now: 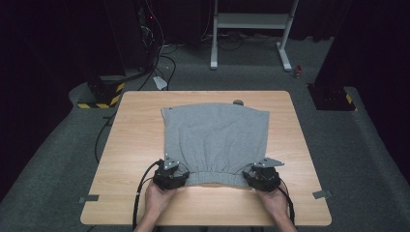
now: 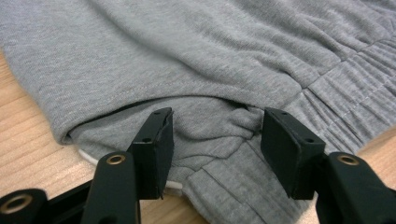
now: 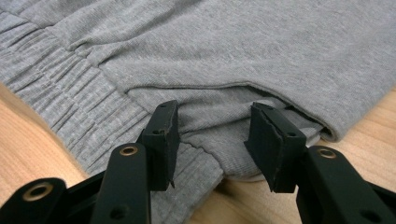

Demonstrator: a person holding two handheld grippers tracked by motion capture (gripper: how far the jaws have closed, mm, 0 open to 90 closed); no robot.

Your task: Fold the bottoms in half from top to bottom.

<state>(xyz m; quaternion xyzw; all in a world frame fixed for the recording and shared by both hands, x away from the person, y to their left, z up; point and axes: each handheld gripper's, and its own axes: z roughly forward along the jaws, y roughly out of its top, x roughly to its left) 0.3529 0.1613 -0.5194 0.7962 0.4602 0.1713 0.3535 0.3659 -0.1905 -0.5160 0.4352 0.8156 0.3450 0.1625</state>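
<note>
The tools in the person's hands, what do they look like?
Each tool, left tool and right tool, is a chunky black block topped by a grey three-cornered plate. A black cable trails from each. Up close, two flat black jaws carry brass-coloured rivets. The forearms look bare, no sleeves.

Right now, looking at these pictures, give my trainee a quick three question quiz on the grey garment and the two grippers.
1. True or false: the left gripper and right gripper sit at the near corners of the grey garment.
2. The garment lies on: A) a wooden table, B) the carpet, C) a metal shelf?
3. Fill in: both grippers' fingers are ____ around the elastic waistband.

Key: 1 true; 2 A; 3 open.
</note>
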